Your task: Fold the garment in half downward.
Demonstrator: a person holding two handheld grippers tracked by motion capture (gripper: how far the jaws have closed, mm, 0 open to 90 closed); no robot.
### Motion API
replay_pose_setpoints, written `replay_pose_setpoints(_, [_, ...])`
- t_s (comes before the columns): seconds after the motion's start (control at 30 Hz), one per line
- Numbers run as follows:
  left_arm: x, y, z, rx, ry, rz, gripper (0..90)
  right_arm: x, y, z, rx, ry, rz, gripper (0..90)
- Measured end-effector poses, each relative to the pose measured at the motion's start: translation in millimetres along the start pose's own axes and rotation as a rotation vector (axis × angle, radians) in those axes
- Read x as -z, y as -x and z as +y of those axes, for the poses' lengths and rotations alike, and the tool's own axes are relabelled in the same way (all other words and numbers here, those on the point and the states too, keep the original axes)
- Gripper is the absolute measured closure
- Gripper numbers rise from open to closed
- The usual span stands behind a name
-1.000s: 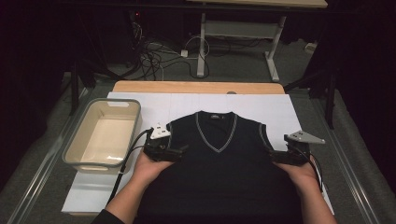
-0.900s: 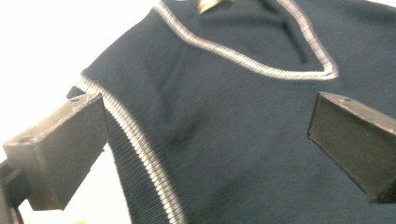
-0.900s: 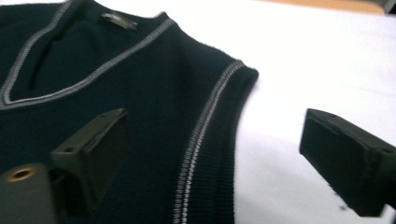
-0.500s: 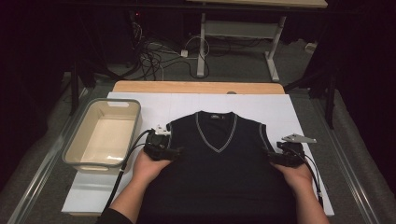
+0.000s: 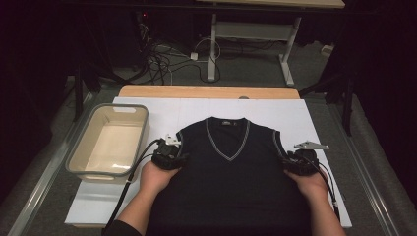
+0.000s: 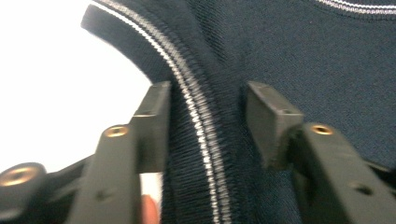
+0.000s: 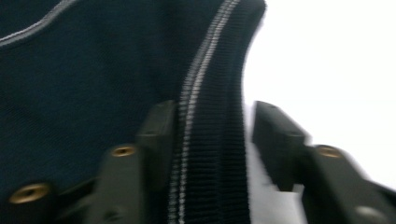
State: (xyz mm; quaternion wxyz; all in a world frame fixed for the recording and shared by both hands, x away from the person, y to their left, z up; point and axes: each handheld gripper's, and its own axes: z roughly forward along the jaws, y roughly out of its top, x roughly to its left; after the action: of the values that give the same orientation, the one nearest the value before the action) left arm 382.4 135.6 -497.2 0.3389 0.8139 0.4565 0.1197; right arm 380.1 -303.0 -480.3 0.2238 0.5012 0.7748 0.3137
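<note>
Vest: a dark navy knitted sleeveless V-neck vest (image 5: 231, 182) with pale striped trim is laid flat, front up, on the white board (image 5: 206, 110).
Left gripper: the black two-jaw left gripper (image 5: 169, 156) is set at the vest's left armhole; its jaws have just been closing, and the ribbed striped edge (image 6: 198, 135) is seen between them, not yet pinched, with gaps at both pads.
Right gripper: the black two-jaw right gripper (image 5: 297, 161) is set at the vest's right armhole; its jaws have just been closing around the ribbed edge (image 7: 210, 140), half narrowed, a gap left at one pad.
Bin: a grey-rimmed beige plastic tub (image 5: 78, 164) is placed just left of the vest.
</note>
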Motion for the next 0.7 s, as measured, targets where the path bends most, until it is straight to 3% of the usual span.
replay_pose_setpoints(0.13, [0.9,2.0,-1.0,-0.028,0.004,-0.033,73.8,2.2,-1.9,-1.3,0.026,0.001,0.051,80.6])
replay_pose_setpoints(0.17, [1.7,2.8,-1.5,-0.035,0.003,-0.037,74.9,2.5,-2.6,-1.4,0.033,0.001,0.053,81.7])
replay_pose_setpoints(0.37, [14.4,5.7,-11.3,-0.073,-0.003,-0.077,76.4,19.2,-8.3,-10.0,0.079,0.016,0.059,83.3])
replay_pose_setpoints(0.6, [38.6,22.4,-35.7,-0.141,0.000,-0.135,76.1,60.3,-16.9,-41.9,0.089,0.060,0.074,83.1])
replay_pose_setpoints(0.7, [42.9,26.0,-41.4,-0.150,0.020,-0.139,75.2,66.1,-21.3,-57.4,0.100,0.064,0.078,83.0])
